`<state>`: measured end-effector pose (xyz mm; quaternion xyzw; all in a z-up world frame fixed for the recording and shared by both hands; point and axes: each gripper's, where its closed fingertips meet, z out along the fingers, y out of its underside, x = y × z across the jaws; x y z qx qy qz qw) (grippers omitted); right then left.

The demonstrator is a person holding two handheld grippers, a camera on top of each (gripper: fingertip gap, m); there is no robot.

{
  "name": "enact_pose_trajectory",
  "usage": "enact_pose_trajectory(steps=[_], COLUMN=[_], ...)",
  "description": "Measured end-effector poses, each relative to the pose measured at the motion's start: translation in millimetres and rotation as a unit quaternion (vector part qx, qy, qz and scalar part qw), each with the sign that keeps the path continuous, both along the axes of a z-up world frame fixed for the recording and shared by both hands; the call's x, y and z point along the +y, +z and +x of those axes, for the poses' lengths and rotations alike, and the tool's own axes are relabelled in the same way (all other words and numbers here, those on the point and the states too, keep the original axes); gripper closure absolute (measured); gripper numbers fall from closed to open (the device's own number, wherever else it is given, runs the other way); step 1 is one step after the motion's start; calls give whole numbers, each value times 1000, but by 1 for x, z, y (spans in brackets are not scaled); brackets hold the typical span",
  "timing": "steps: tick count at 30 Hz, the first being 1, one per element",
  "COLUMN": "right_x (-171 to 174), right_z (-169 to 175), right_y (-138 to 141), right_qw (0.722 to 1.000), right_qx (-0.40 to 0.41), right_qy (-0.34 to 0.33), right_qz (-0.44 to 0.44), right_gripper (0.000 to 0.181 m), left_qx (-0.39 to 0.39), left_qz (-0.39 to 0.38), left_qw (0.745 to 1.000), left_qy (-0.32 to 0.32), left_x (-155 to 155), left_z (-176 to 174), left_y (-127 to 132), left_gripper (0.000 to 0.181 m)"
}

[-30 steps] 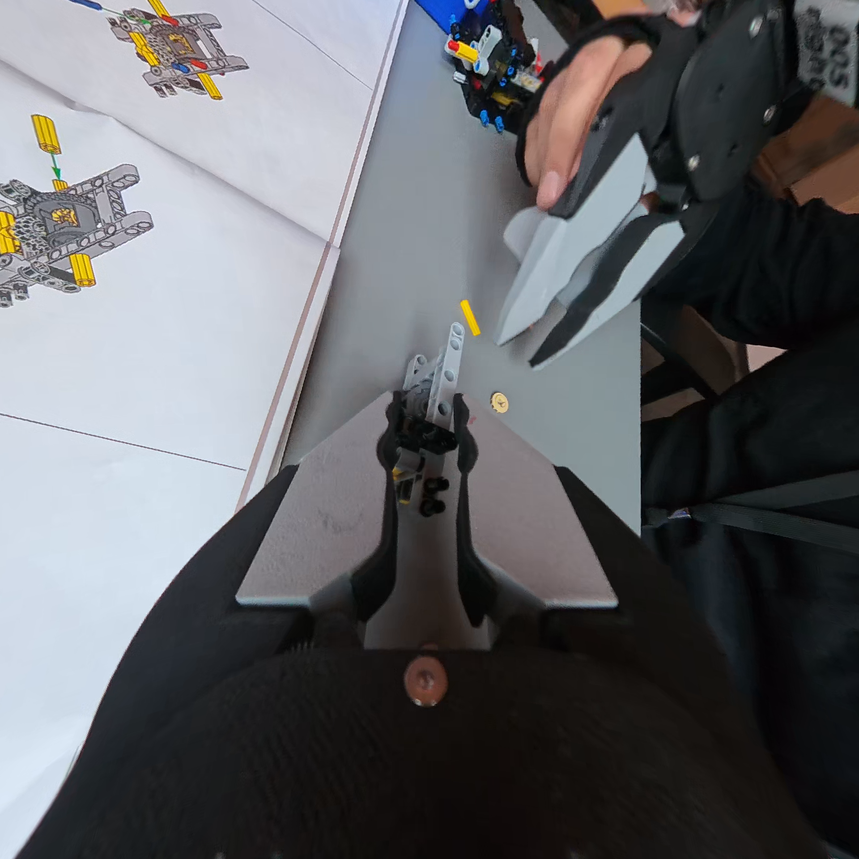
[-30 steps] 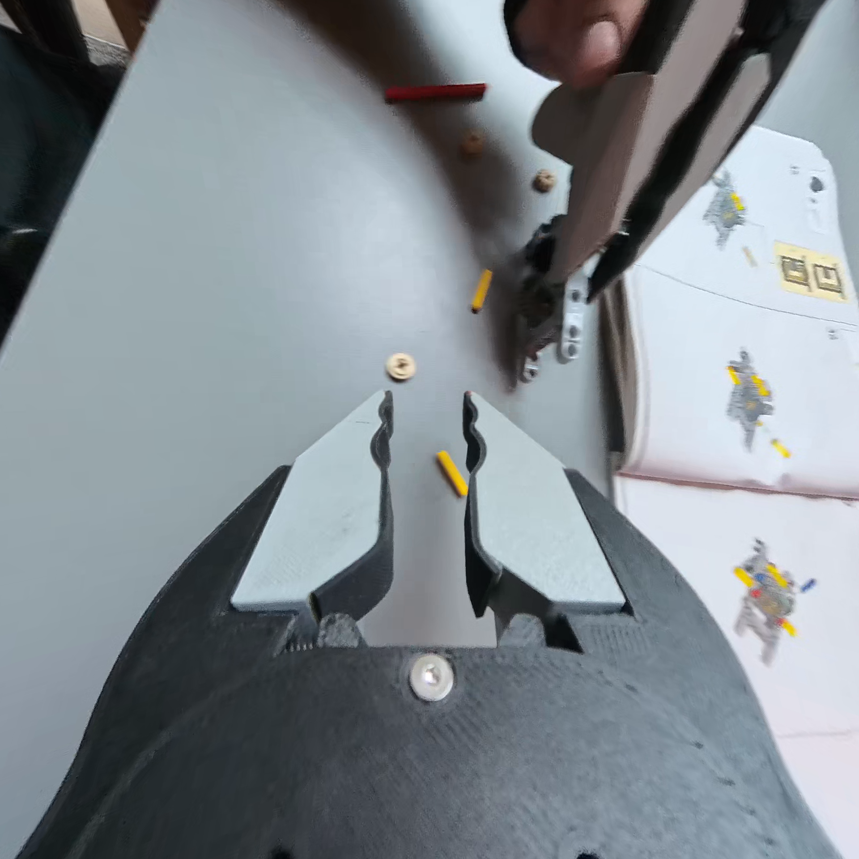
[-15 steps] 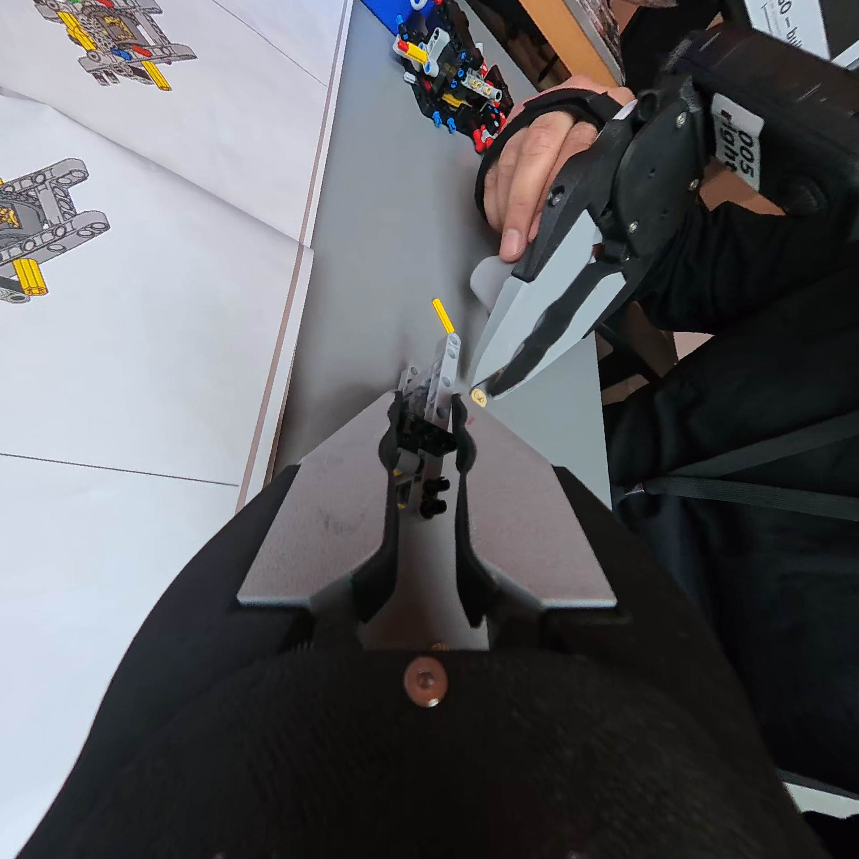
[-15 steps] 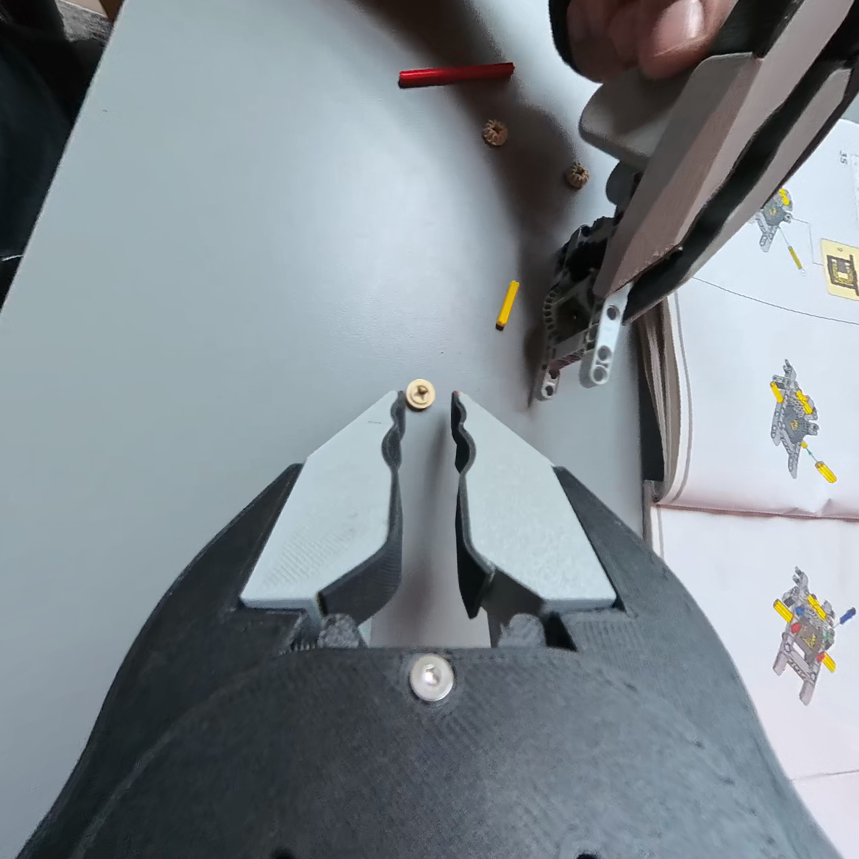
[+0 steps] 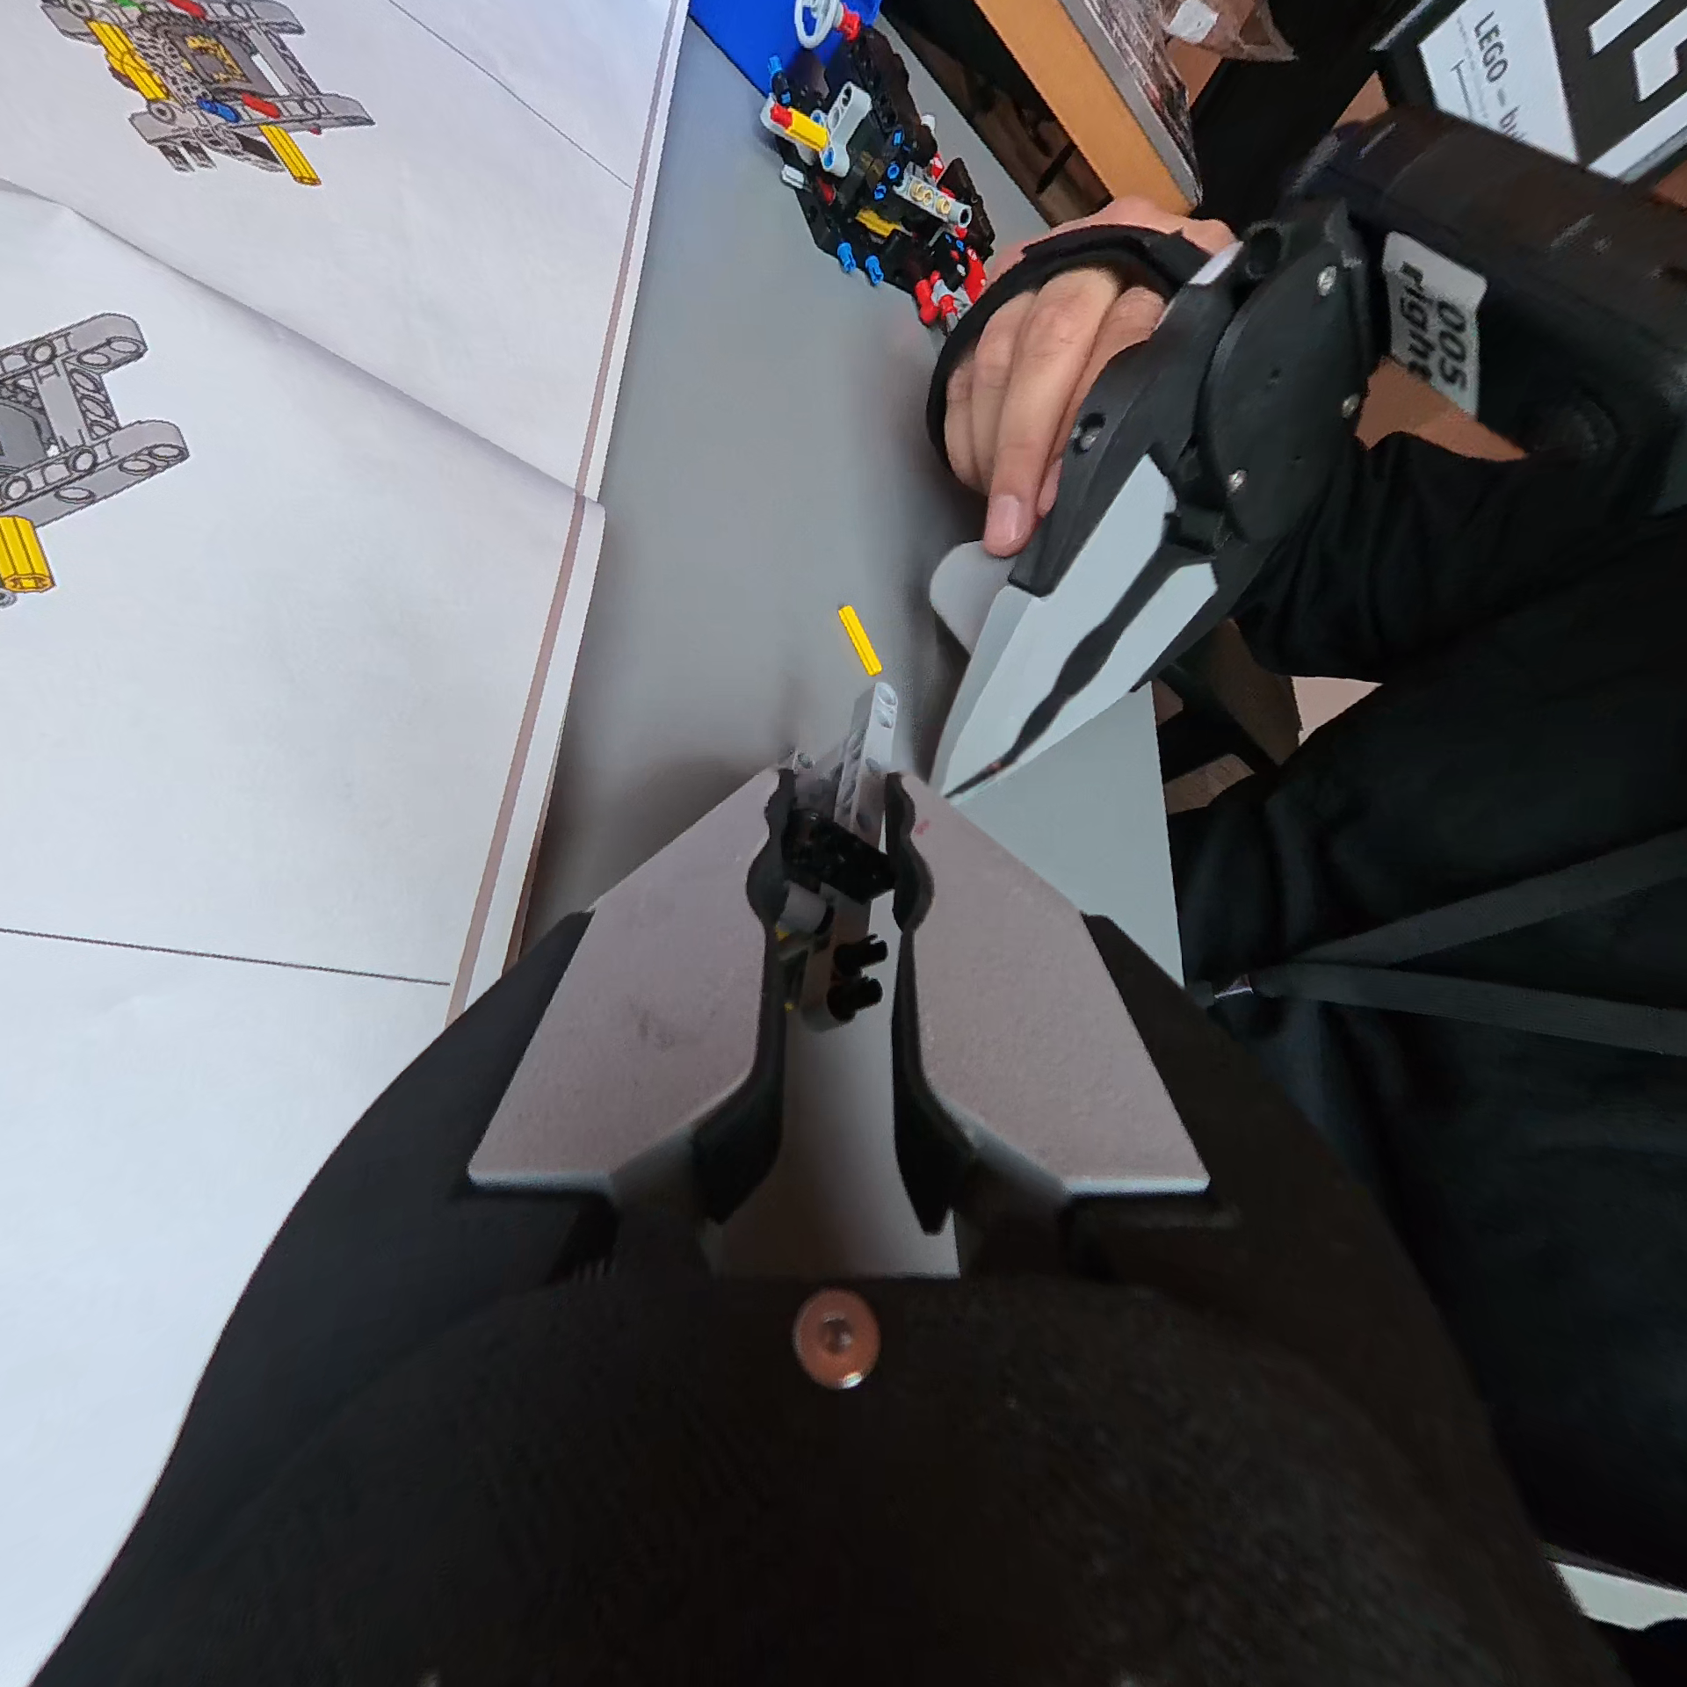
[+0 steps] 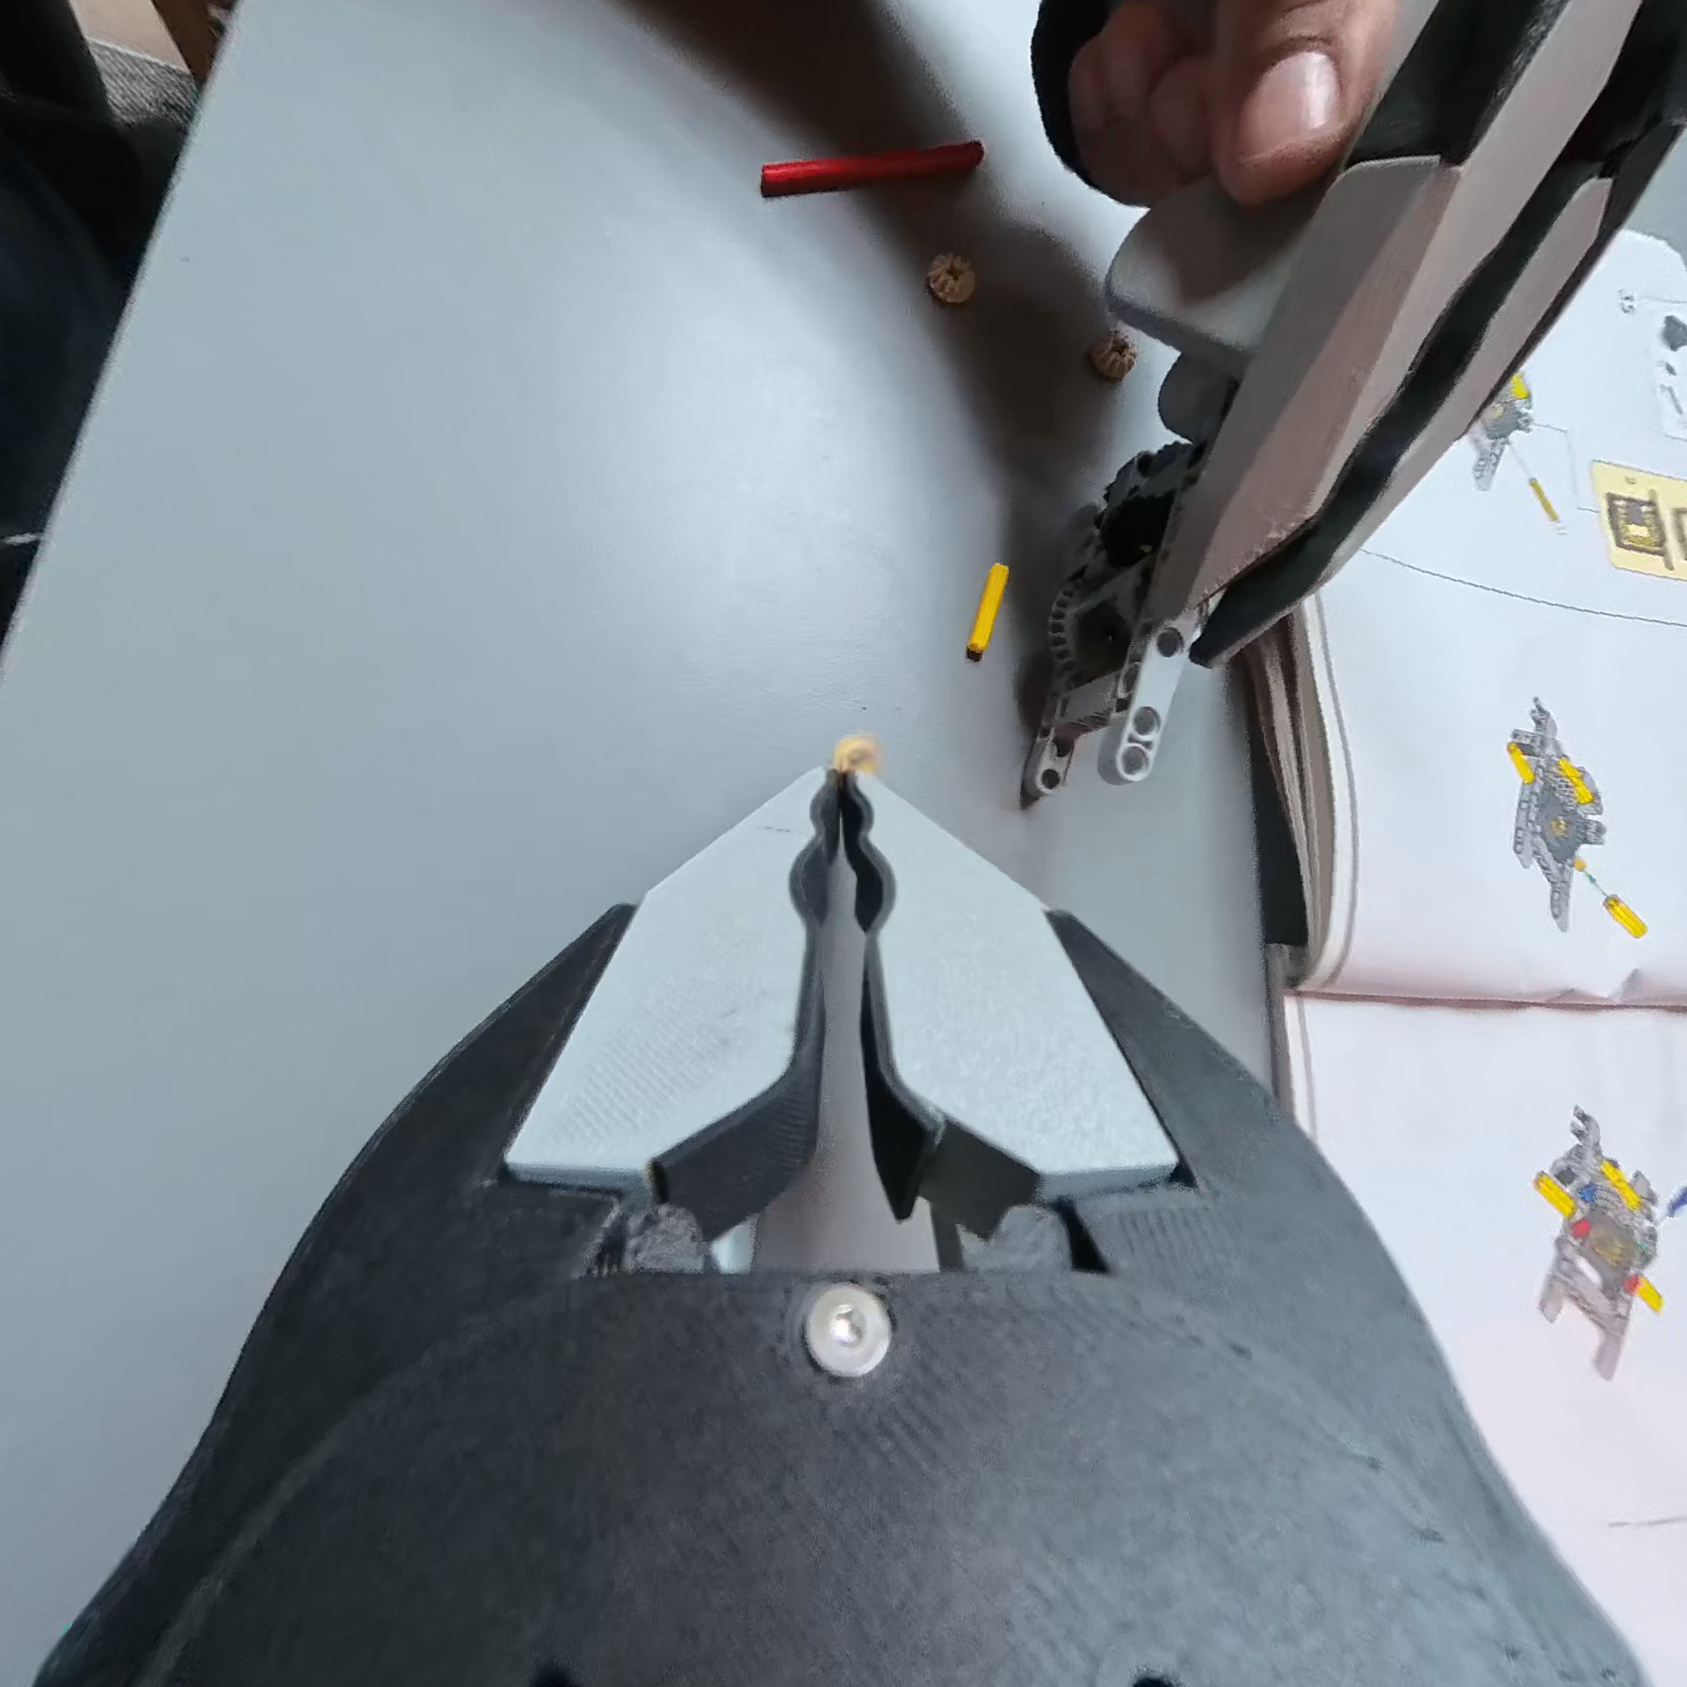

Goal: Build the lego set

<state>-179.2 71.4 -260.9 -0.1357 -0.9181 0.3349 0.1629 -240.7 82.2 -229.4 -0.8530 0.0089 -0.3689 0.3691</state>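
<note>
At frame centre the left tool (image 5: pixel 835 803) clamped the grey gear assembly (image 6: pixel 1105 630) steady on the worktop (image 6: pixel 456 548), while the right tool (image 6: pixel 847 783) pinched a small tan gear (image 6: pixel 854 754), probably to fit it

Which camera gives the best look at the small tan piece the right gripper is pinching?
The right wrist view: the small tan piece shows at the right gripper tips, above the grey table. In the left wrist view the fingers hide it.
</note>
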Motion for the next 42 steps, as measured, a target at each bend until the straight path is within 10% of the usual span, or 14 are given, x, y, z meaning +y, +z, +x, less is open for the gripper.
enact_pose_trajectory(steps=[17,42], right_x=[-20,-27], right_z=[-29,-52], right_y=[3,2], right_qw=[991,987], right_qx=[-6,5], right_qy=[-134,-162], right_qz=[-30,-12], right_gripper=[171,174], left_qx=[-8,-51], left_qz=[10,24], left_qw=[1000,998], left_qy=[13,42], left_x=[0,1], left_z=[-7,-19], left_y=[1,4], left_gripper=[166,168])
